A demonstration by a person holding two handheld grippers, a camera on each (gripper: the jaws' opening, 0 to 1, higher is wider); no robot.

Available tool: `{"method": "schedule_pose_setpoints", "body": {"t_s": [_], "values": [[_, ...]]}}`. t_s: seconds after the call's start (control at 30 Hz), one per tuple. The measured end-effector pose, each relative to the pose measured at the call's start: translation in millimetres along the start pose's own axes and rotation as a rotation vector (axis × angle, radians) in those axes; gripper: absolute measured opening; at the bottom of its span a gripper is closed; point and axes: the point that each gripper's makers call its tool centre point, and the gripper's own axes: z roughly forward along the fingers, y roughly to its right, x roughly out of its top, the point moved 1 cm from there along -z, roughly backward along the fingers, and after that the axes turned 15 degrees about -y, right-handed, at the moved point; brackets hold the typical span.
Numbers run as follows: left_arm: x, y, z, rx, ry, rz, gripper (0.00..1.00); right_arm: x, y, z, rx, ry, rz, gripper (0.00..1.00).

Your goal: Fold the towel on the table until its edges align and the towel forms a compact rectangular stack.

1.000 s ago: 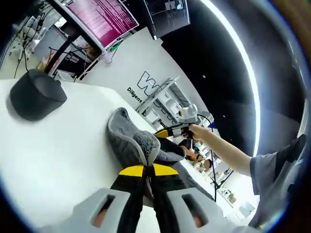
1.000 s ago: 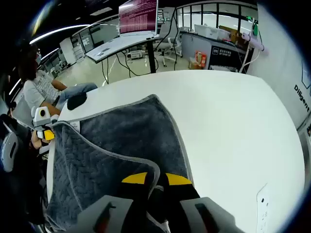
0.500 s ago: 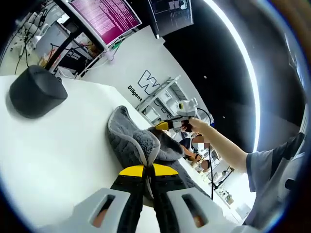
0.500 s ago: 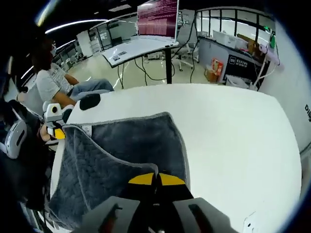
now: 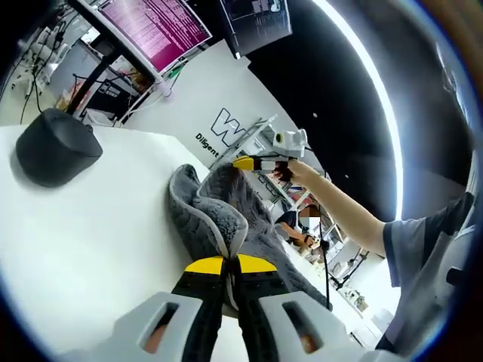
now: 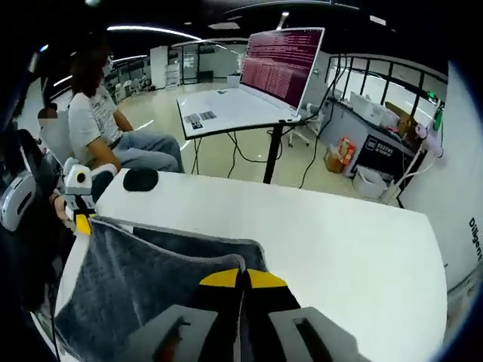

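Grey towel [image 6: 143, 290] hangs lifted off the white table [image 6: 355, 241] between my left gripper [image 5: 230, 265] and right gripper [image 6: 243, 279], both clamped on its corners, so I judge the fold is mid-way and next needs carrying this edge forward.

Most of the white table [image 6: 355, 249] lies bare, open toward its far edge and right corner. The lifted grey towel [image 6: 143, 279] hangs across the near left side. A dark round object [image 5: 54, 147] sits near the far left corner, well apart from the towel.
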Motion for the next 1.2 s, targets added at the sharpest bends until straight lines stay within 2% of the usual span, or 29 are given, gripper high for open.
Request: {"method": "schedule_pose_setpoints", "body": {"t_s": [0.23,0.27,0.5,0.77,0.83,0.87,1.0,1.07,1.1,1.2], "values": [[-0.8,0.8,1,0.0,-0.001,-0.003,0.06,14.7,-1,15,0.008,0.025,-0.013,0.02],[-0.8,0.8,1,-0.001,-0.002,-0.005,0.06,14.8,4,25,0.018,0.023,-0.008,0.02],[-1.6,0.9,1,0.004,-0.008,-0.006,0.06,5.4,-1,64,0.057,-0.037,-0.019,0.02],[-1.3,0.8,3,0.005,-0.014,-0.014,0.06,1.2,3,85,0.037,-0.08,-0.024,0.02],[-1.5,0.8,3,0.005,-0.016,-0.014,0.06,4.0,0,83,0.051,-0.06,-0.021,0.02],[-1.5,1.0,3,0.005,-0.017,-0.013,0.06,12.5,-4,77,0.069,-0.008,-0.02,0.02],[-2.6,1.4,3,0.005,-0.018,-0.01,0.06,31.7,-10,63,0.09,0.088,-0.009,0.02],[-2.3,1.7,3,0.005,-0.019,-0.008,0.06,34.8,-13,61,0.103,0.101,-0.001,0.02],[-2.3,1.9,3,0.005,-0.019,-0.007,0.06,33.2,-10,65,0.106,0.084,0.002,0.02],[-3.8,1.5,3,0.004,-0.021,-0.005,0.06,6.4,-7,81,0.044,-0.09,-0.056,0.02]]}}
